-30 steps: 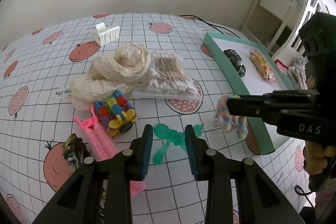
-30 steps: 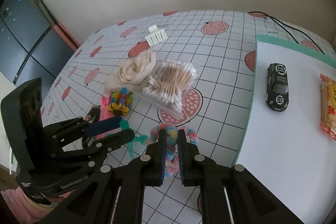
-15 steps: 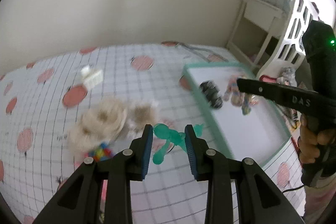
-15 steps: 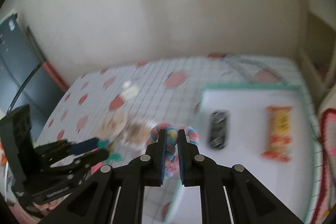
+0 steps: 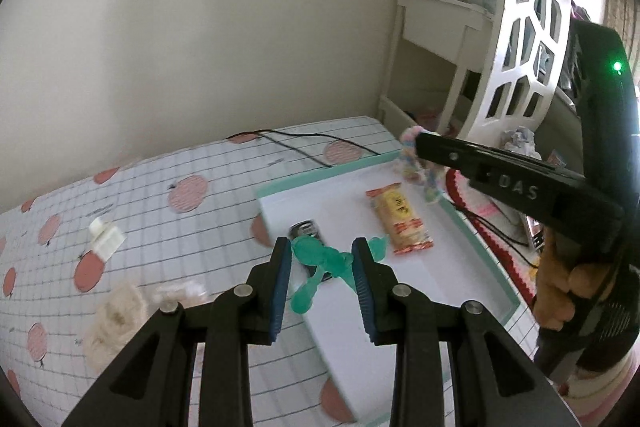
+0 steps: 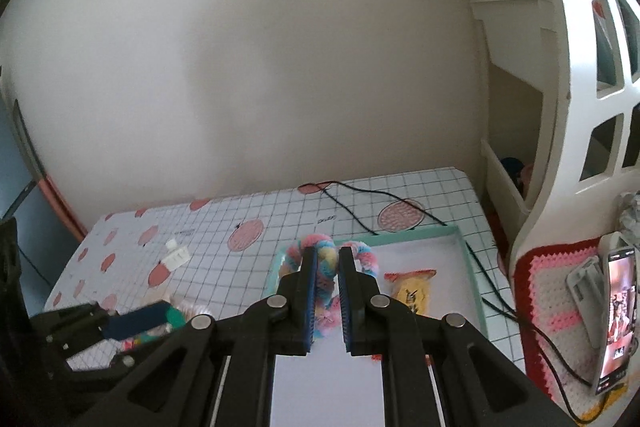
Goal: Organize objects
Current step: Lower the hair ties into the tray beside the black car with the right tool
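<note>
Both carried over the mint-rimmed white tray point(image 5: 416, 311) for dropping off — left gripper point(image 5: 322, 267) clamps a translucent green plastic figure point(image 5: 320, 261), right gripper point(image 6: 327, 291) pinches a fuzzy pastel rope point(image 6: 326, 263).

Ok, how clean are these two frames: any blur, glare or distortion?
Left wrist view: strong fisheye bending; the cream lace bundle at the lower left is smeared, while the green plastic toy in the jaws is sharp. Right wrist view: soft overall, a broad shadow on the wall, no glare; the pastel braided rope is slightly fuzzy.
</note>
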A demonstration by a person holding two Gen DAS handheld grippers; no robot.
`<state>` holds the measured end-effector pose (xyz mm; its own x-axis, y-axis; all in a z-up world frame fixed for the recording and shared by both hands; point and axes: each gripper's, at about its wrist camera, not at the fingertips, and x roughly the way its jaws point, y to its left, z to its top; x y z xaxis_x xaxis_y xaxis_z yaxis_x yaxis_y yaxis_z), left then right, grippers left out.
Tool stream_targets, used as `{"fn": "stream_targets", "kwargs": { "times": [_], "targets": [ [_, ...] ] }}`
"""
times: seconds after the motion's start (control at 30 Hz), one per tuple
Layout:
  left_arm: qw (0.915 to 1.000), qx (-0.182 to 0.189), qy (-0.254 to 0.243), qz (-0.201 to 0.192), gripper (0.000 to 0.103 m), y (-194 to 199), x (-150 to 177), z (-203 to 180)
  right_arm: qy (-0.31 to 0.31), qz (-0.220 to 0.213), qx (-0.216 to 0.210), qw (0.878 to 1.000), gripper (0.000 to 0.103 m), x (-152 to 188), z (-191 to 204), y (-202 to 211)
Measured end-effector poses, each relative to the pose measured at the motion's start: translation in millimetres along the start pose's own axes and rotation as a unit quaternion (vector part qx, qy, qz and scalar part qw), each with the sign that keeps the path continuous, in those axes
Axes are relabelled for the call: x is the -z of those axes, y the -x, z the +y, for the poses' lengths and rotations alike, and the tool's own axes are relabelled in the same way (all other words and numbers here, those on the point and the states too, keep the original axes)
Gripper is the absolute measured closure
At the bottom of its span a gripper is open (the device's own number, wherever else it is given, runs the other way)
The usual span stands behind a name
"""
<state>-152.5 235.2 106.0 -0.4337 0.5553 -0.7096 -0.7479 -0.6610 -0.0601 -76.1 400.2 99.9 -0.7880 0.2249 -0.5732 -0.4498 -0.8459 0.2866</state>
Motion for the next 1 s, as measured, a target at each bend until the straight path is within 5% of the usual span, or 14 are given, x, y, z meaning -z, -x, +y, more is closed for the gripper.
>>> {"fn": "stream_targets", "kwargs": {
  "times": [0.23,0.47,1.0],
  "targets": [
    [0.9999,0.01,0.007,-0.005,0.071,-31,2,-21,-0.016,0.009,-0.001,1.0,0.092,0,-15,-17],
    [0.998,0.017,0.043,0.044,0.071,-78,29,-17,-0.027,0.046,0.007,0.999,0.092,14,-25,-51],
    [0.9955,0.01,0.057,0.075,0.071,-97,44,-15,-0.016,0.076,0.025,0.997,0.092,29,-22,-91]
  ]
}}
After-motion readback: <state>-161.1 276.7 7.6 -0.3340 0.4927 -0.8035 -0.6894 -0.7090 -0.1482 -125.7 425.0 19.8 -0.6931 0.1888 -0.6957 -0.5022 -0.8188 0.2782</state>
